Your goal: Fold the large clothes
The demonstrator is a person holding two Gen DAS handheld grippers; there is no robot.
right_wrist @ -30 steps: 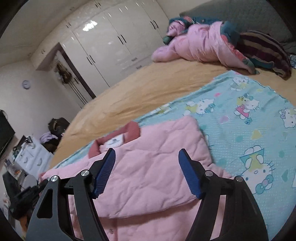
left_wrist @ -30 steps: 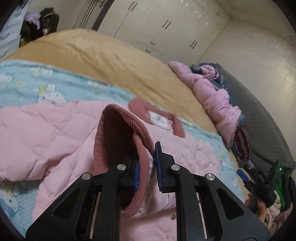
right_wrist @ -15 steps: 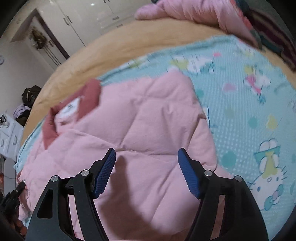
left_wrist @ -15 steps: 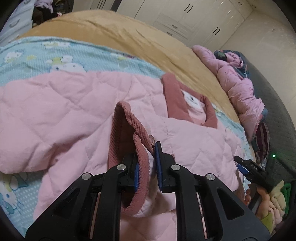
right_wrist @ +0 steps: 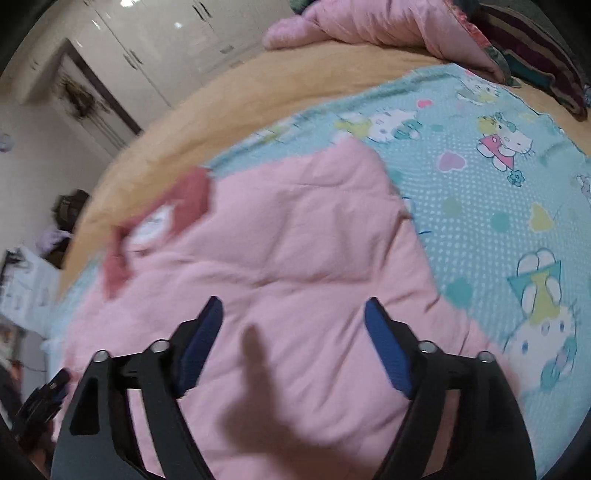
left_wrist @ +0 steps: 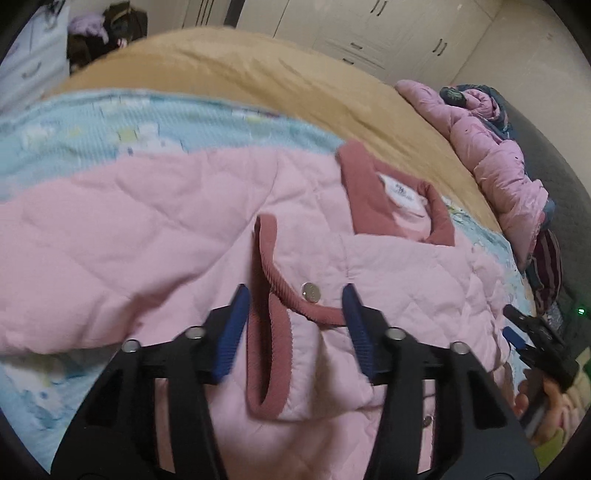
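Left gripper (left_wrist: 295,317), jaws apart, straddles the folded sleeve cuff (left_wrist: 273,295); right gripper (right_wrist: 295,343), jaws apart, hovers above the quilted pink jacket (right_wrist: 295,240).

The right claw (right_wrist: 293,332) hangs spread wide over a pink quilted jacket (right_wrist: 295,240), its blue pads (right_wrist: 388,354) apart with nothing between them, and its shadow falls on the cloth below. The jacket lies on a light blue cartoon-cat blanket (right_wrist: 498,184) spread over a bed with a tan cover (right_wrist: 229,107). Its dark red collar (right_wrist: 188,199) points toward the white wardrobes (right_wrist: 147,48). Another pink coat (right_wrist: 369,22) is heaped at the far edge.
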